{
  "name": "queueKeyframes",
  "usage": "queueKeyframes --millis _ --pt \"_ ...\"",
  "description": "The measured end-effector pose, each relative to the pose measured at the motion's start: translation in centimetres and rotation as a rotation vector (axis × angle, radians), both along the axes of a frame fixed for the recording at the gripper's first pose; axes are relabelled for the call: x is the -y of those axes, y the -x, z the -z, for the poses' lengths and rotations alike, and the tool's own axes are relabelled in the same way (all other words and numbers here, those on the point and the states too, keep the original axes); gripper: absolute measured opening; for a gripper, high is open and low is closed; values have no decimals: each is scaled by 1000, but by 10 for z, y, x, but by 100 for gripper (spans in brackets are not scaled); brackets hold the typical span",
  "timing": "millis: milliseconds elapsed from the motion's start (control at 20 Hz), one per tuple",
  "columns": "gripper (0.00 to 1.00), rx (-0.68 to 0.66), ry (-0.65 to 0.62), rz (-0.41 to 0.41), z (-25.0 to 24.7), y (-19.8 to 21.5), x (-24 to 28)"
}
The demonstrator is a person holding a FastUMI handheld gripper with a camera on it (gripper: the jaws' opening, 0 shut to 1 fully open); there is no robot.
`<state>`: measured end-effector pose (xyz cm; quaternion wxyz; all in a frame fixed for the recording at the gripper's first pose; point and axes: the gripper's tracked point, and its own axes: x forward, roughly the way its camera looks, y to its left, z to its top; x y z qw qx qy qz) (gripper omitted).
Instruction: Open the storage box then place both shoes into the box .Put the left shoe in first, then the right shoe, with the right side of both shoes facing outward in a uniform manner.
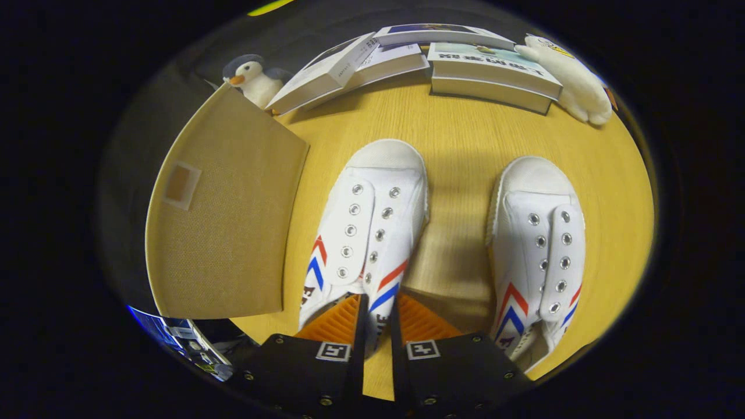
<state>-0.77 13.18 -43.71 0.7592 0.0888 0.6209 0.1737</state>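
Two white canvas shoes with red and blue stripes lie on the yellow wooden table [460, 134], toes pointing away from me. My gripper [377, 308] is shut on the left-hand shoe [372, 221], with the shoe's right side wall near the heel opening pinched between the fingers. The other shoe [541, 233] lies apart to the right, untouched. Left of the shoes stands the tan fabric storage box [233, 233]. Its big flat panel, with a small square patch, faces me, and I cannot see inside it.
Several books [495, 70] lie stacked along the table's far edge. A toy penguin [253, 78] sits behind the box's corner, and a white plush animal [573, 81] lies at the far right. A strip of bare wood runs between the shoes.
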Motion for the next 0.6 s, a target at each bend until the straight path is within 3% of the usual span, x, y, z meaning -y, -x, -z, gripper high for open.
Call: queueKeyframes --millis 150,350,600 --pt "2 6 21 24 -7 -3 3" --pt "2 -45 -38 64 -23 3 -1" --pt "2 -15 -47 48 -60 3 5"
